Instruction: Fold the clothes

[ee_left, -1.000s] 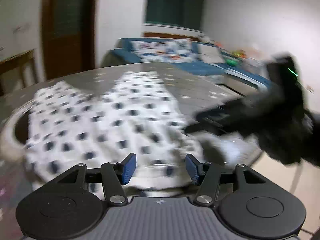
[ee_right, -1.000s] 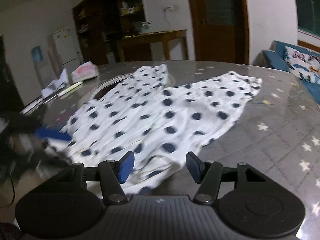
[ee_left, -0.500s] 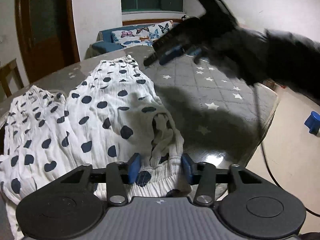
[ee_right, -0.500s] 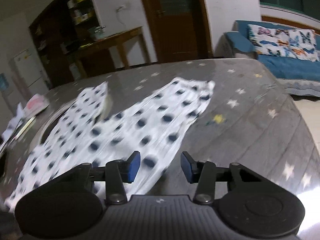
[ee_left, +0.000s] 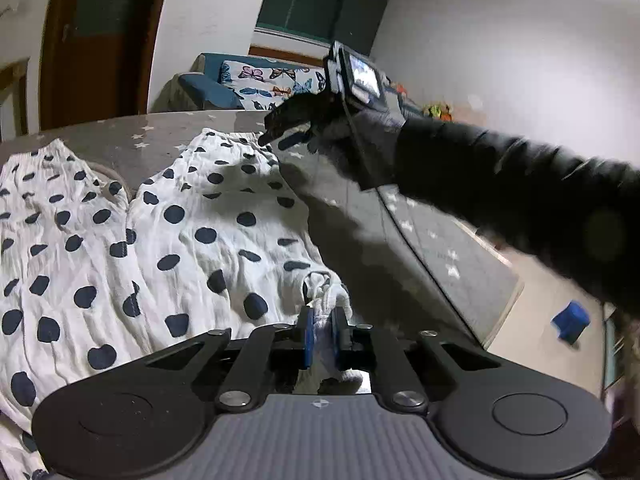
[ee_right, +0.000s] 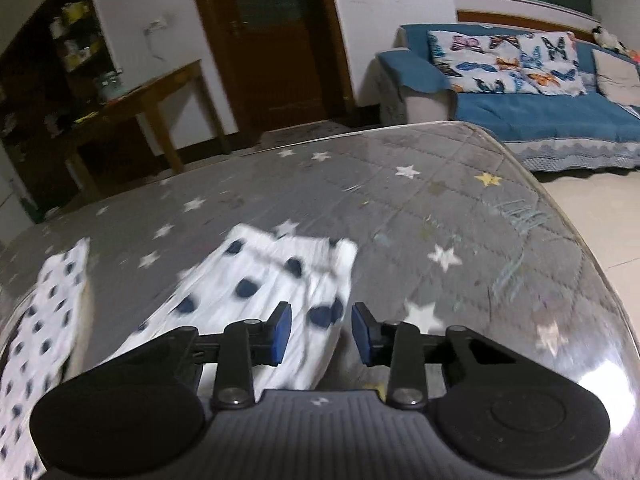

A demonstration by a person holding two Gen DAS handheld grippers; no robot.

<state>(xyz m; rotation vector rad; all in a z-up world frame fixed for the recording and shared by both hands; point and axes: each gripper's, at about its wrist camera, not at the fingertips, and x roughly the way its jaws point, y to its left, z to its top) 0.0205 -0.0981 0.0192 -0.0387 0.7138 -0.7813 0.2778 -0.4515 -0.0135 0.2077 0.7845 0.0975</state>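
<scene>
White trousers with dark polka dots (ee_left: 168,236) lie spread on the grey star-patterned table (ee_left: 360,232). My left gripper (ee_left: 321,336) is shut on a bunched bit of the trousers' waist end at the near edge. My right gripper (ee_right: 321,334) is open and hovers just above the far leg end of the trousers (ee_right: 280,280), its blue pads (ee_right: 283,332) apart with cloth showing between and below them. The right gripper also shows in the left wrist view (ee_left: 288,136), reaching over the far leg end on a dark-sleeved arm (ee_left: 500,192).
The table's right edge (ee_right: 580,248) drops to a tiled floor. A blue sofa with butterfly cushions (ee_right: 520,92) stands beyond the table. A wooden side table (ee_right: 136,104) and a brown door (ee_right: 276,40) are at the back. A blue object (ee_left: 570,322) lies on the floor.
My left gripper has shut on the waist end of the trousers. My right gripper has swung across the table to the far leg end and stays open.
</scene>
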